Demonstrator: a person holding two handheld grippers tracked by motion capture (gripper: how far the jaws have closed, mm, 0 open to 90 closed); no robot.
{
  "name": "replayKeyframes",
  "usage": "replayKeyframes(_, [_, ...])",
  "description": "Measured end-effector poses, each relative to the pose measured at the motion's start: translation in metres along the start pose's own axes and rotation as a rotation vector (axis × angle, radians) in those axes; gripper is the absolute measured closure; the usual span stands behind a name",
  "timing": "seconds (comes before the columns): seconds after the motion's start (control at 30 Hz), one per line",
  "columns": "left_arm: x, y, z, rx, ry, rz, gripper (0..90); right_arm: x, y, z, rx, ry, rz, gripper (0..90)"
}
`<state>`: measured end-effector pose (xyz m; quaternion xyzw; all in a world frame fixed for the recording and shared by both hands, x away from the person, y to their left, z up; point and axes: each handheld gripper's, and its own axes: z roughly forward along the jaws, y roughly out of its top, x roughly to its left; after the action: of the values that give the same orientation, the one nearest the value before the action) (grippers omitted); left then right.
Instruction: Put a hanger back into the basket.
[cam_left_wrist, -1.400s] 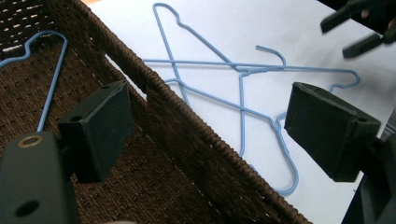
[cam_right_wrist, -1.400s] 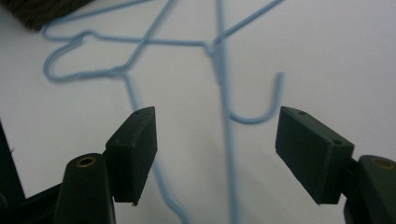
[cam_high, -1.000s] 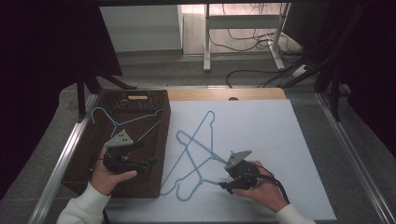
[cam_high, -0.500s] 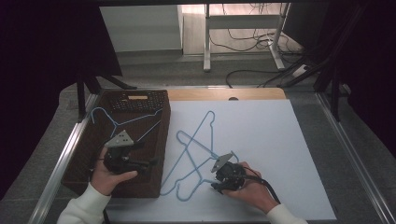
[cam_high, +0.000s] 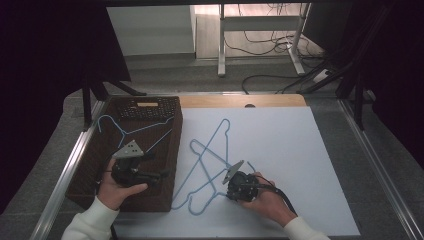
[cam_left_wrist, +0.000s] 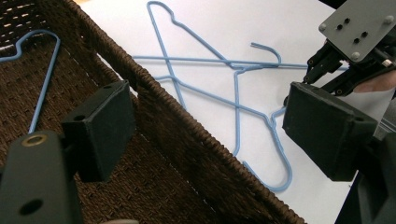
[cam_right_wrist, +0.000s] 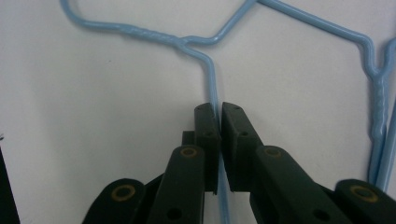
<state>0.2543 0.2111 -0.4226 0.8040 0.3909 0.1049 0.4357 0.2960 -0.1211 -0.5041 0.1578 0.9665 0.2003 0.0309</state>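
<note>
Here my right gripper (cam_right_wrist: 218, 112) has just closed its jaws on a blue hanger (cam_right_wrist: 212, 79) (wire pinched between them) lying on the white mat (cam_high: 300, 150). My left gripper (cam_high: 162, 175), jaws apart, hovers over the basket (cam_high: 170, 150).

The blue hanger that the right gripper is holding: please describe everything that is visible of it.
The blue hanger is thin wire with a pale blue coating, and it has a twisted neck under its hook. It lies flat on the white table surface, crossed with other blue hangers beside the brown wicker basket. The right gripper has just been closing, and its jaws now pinch one straight stretch of the wire. Nothing else visibly touches that stretch.
</note>
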Motion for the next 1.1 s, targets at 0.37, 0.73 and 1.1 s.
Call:
replayKeyframes(0.37, [0.002,-0.001,-0.003,-0.017,0.009,0.006,17.6,-0.020,-0.018,-0.028,-0.126,0.079,0.072,87.2])
replayKeyframes(0.73, [0.000,-0.001,-0.002,-0.027,0.017,0.024,19.8,-0.043,-0.048,-0.072,-0.344,0.162,0.200,87.3])
replayKeyframes(1.1, [-0.007,0.005,0.006,-0.028,0.013,0.060,21.9,-0.055,-0.062,-0.094,-0.455,0.218,0.266,87.5])
